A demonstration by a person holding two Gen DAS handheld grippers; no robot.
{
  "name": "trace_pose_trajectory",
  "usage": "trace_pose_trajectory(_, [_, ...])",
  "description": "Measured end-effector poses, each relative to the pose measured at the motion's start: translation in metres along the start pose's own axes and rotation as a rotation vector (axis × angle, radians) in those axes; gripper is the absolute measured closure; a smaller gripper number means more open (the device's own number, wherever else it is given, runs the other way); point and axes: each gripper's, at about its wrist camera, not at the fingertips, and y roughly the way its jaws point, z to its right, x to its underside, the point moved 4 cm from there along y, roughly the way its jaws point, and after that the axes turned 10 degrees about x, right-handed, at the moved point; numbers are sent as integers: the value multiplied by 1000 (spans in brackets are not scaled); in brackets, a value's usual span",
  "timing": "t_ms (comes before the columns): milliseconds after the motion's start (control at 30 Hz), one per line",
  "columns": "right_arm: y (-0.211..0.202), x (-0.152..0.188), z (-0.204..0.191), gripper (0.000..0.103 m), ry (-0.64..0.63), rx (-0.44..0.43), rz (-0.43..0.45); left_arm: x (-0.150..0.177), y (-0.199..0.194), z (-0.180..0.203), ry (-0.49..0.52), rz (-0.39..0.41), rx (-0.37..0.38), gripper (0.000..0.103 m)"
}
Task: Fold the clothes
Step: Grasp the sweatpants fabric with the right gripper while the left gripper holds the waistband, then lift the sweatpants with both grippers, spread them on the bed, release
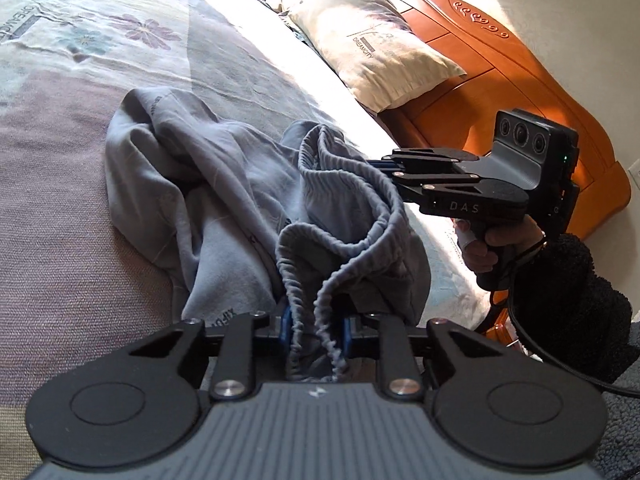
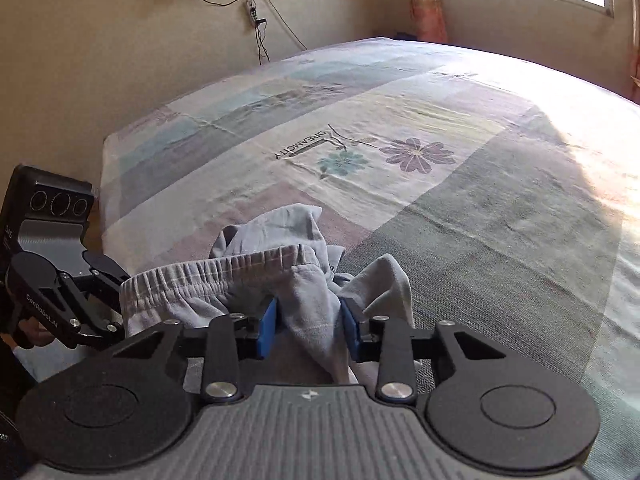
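While sunlight is falling across a wide bed (image 2: 460,208) spread with a pastel patchwork sheet, a person is working a crumpled pair of pale blue-grey sweatpants (image 1: 224,200) that is lying bunched near the bed's edge, the first stage, by the look of it, of folding them. Behind the heap, a cream pillow (image 1: 376,48) is leaning against an orange wooden headboard (image 1: 500,92), well apart from the work. The garment is not yet spread flat; its legs are lying rumpled on the sheet while the elastic waistband (image 2: 208,276) is being lifted between the two tools, probably so the cloth can be pulled taut and shaken out. The right gripper (image 2: 308,326) is closing its blue pads on a thick fold of fabric at one side of the waist, and the cloth is bulging out above and below the pinch. The left gripper (image 1: 316,330) is clamping the gathered elastic hem at the other side, the ribbed band running straight up from between its pads. Seen from the left wrist camera, a hand (image 1: 500,244) in a dark fleecy sleeve is holding the right tool's pistol handle, with a cable trailing from it.
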Motion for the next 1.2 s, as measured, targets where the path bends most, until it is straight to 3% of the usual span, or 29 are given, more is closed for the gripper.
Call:
trace_pose_trajectory(100, [-11,2,-4,91,-30,74,1,-10,-8,10,49,11,-50,89])
trace_pose_trajectory(367, [-82,6,16,92,167,227,131,-84,-9,35,319,-13,-261,94])
trace_pose_trajectory(500, [-110,17,15,92,236,263,174,-127,16,54,533,-46,-382,94])
trace_pose_trajectory(733, [-138,40,24,93,412,326,256,-182,110,97,900,-128,-497,94])
trace_pose_trajectory(833, [-145,52,38,97,522,344,294,-196,160,125,1043,-141,-492,94])
trace_pose_trajectory(1033, [-159,75,66,98,665,412,340,-199,258,178,1223,-174,-393,94])
trace_pose_trajectory(1100, [-160,84,77,98,705,447,324,-193,288,184,1212,-218,-350,94])
trace_pose_trajectory(1167, [-157,96,89,97,750,487,298,-178,314,171,1167,-290,-342,83])
trace_pose_trajectory(1200, [-152,104,96,95,785,521,269,-171,325,165,1145,-324,-341,83])
